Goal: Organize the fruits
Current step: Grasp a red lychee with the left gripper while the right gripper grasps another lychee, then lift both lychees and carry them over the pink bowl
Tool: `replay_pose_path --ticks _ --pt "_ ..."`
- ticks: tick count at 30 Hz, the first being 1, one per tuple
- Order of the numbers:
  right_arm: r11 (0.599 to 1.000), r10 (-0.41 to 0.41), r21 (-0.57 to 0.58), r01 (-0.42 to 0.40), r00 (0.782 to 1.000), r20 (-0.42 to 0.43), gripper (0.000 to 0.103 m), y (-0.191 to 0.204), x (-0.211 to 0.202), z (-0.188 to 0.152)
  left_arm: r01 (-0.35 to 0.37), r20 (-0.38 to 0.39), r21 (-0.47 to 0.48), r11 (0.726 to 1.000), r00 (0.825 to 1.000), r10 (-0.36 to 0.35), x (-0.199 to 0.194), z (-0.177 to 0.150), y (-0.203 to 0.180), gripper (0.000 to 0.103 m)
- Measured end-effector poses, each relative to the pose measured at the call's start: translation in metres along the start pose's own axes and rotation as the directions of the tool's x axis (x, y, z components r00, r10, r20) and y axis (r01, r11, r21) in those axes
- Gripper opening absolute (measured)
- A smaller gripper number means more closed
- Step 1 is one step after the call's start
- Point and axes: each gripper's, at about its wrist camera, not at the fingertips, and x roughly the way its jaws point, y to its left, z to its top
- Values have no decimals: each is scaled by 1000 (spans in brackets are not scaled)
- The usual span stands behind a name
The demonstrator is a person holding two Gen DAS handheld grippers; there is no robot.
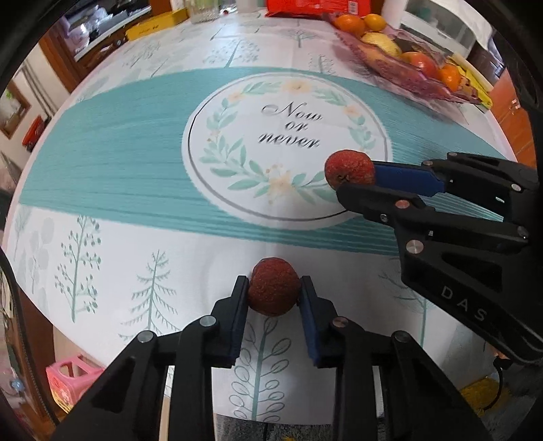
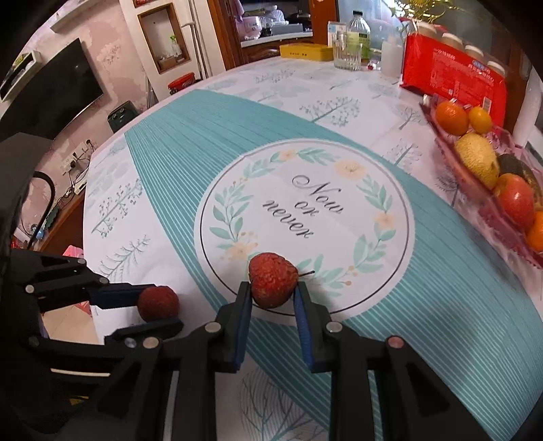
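Note:
My left gripper (image 1: 274, 288) is shut on a red lychee (image 1: 273, 291) just above the tablecloth near the table's front edge; this gripper (image 2: 159, 310) and its lychee (image 2: 158, 303) also show at the left of the right wrist view. My right gripper (image 2: 273, 288) is shut on a second red lychee (image 2: 272, 284) over the lower rim of the "Now or never" circle; this gripper (image 1: 353, 179) and its lychee (image 1: 349, 167) also show at the right of the left wrist view. A pink glass fruit tray (image 2: 451, 159) holds oranges, a yellow fruit and an apple at the far right.
The round table carries a teal and white cloth (image 2: 190, 163). At its far edge stand a red packet (image 2: 451, 74), a glass (image 2: 346, 51), a bottle (image 2: 359, 27) and a yellow box (image 2: 305, 51). The fruit tray (image 1: 390, 68) sits at the far right in the left wrist view. A pink stool (image 1: 68, 376) stands on the floor.

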Motion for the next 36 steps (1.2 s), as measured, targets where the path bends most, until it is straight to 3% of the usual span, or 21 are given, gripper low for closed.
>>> replay_pose_path --ticks 10,19,29,36 --pt "996 -63 64 57 993 102 25 -9 -52 7 -52 73 146 988 996 42 -40 29 -27 28" --pt "966 -183 216 139 963 197 25 -36 -110 16 -80 196 283 956 980 24 -89 83 -42 28" --pt "871 -353 421 254 919 175 25 -81 -152 37 -73 363 408 910 928 -88 -138 188 -66 28" --pt "769 -502 525 364 853 143 25 -126 -170 70 -13 348 427 904 925 -151 -124 273 -84 28"
